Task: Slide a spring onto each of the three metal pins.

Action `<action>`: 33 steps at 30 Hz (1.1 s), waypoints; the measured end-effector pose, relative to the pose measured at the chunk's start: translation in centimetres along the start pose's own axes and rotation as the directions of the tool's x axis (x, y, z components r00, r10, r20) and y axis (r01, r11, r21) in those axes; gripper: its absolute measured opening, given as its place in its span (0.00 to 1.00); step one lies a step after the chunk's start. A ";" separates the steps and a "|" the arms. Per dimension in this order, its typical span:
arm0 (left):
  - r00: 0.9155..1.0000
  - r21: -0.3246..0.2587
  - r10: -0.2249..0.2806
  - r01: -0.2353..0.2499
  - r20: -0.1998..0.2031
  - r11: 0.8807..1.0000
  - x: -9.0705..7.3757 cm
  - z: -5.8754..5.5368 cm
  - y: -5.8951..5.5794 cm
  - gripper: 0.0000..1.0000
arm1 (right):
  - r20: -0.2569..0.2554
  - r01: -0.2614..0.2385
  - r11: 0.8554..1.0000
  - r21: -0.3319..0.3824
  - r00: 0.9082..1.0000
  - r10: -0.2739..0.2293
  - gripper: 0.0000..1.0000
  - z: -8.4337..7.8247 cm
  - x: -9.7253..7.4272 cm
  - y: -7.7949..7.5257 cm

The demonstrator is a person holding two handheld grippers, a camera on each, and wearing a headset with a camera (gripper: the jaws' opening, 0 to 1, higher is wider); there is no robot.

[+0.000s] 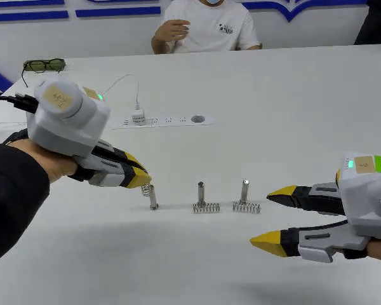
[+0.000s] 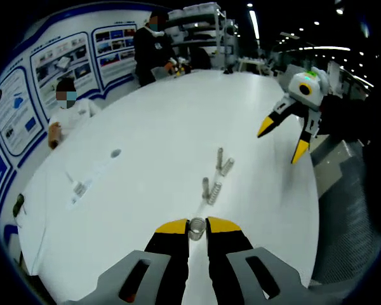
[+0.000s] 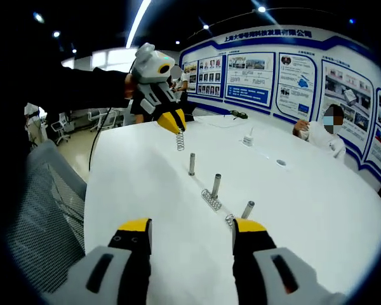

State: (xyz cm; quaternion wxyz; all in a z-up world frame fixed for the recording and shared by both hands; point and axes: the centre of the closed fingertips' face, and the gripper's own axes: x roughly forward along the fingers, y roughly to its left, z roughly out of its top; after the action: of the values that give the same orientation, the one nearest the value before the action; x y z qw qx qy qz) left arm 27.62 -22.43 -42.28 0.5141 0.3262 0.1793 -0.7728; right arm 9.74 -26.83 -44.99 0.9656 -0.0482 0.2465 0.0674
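1. Spring (image 1: 146, 189) is clamped in left gripper (image 1: 143, 181) at 11 o'clock of left pin (image 1: 153, 198); 0 pins are done.
2. Middle pin (image 1: 201, 190) and right pin (image 1: 244, 189) are bare, with 2 loose springs (image 1: 206, 208) laid at their 6 o'clock; right gripper (image 1: 261, 218) is held open, empty.

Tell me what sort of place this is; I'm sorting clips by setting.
Probably an indoor workshop or demo hall: blue-framed display boards line the wall, a long white table serves as the workbench, and storage shelving stands beyond it.
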 end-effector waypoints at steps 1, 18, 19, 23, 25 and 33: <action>1.000 -0.003 0.002 -0.002 -0.001 1.000 0.1 0.0 0.2 0.09 | 0.002 0.008 1.000 0.004 1.000 -0.008 0.55 0.0 -0.1 -0.2; 1.000 -0.028 0.000 -0.001 -0.028 1.000 2.1 0.4 2.0 0.09 | 0.018 0.078 0.996 0.052 0.997 -0.079 0.79 -0.8 -0.6 -2.0; 1.000 -0.028 0.001 -0.002 -0.028 1.000 2.1 0.4 2.0 0.09 | 0.017 0.077 0.996 0.053 0.997 -0.078 0.80 -0.9 -0.6 -2.0; 0.999 -0.031 -0.004 0.003 -0.039 1.000 2.3 0.2 2.0 0.09 | 0.008 0.070 0.996 0.055 0.998 -0.070 0.79 -1.1 -0.4 -1.8; 0.999 -0.032 -0.005 0.004 -0.044 0.999 2.4 0.1 2.0 0.09 | 0.008 0.067 0.996 0.054 0.998 -0.067 0.79 -1.1 -0.4 -1.7; 0.998 -0.034 -0.006 0.004 -0.059 0.999 2.6 -0.2 2.2 0.09 | 0.011 0.062 0.997 0.052 0.998 -0.063 0.79 -0.9 -0.3 -1.6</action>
State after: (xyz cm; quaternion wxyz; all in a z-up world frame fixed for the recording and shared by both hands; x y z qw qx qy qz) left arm 29.02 -24.97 -44.12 0.5121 0.3395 0.2083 -0.7609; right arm 9.31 -28.54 -45.60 0.9696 -0.0306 0.2407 0.0312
